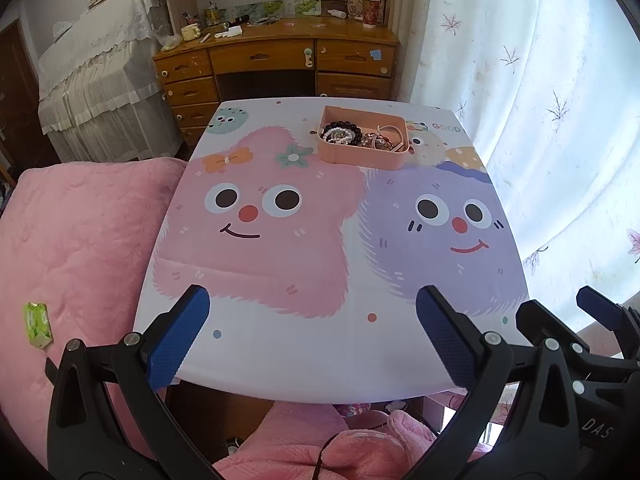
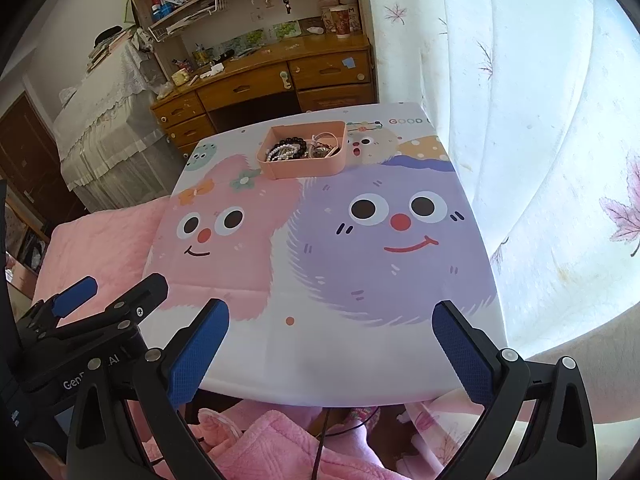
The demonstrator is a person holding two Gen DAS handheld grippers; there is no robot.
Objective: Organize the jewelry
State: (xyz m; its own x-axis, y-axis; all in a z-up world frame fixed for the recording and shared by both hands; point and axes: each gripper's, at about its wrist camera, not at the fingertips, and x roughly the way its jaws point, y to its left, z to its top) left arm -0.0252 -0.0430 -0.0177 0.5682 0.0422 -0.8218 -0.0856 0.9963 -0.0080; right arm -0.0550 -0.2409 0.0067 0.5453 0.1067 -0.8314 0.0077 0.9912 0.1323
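A pink tray (image 1: 362, 158) stands at the far end of the table (image 1: 300, 352), which has a cartoon-print cover. It holds a heap of jewelry (image 1: 348, 136): black and white bead bracelets and other pieces. The tray (image 2: 304, 168) and the jewelry (image 2: 298, 148) also show in the right wrist view. My left gripper (image 1: 312, 330) is open and empty above the table's near edge. My right gripper (image 2: 330, 342) is open and empty beside it, also at the near edge. Each gripper shows at the side of the other's view.
A bed with a pink blanket (image 1: 72, 248) lies left of the table. A wooden desk (image 1: 276, 56) with drawers and clutter stands behind it. A white curtain (image 1: 540, 100) hangs to the right. Pink fabric (image 1: 304, 448) lies below the near edge.
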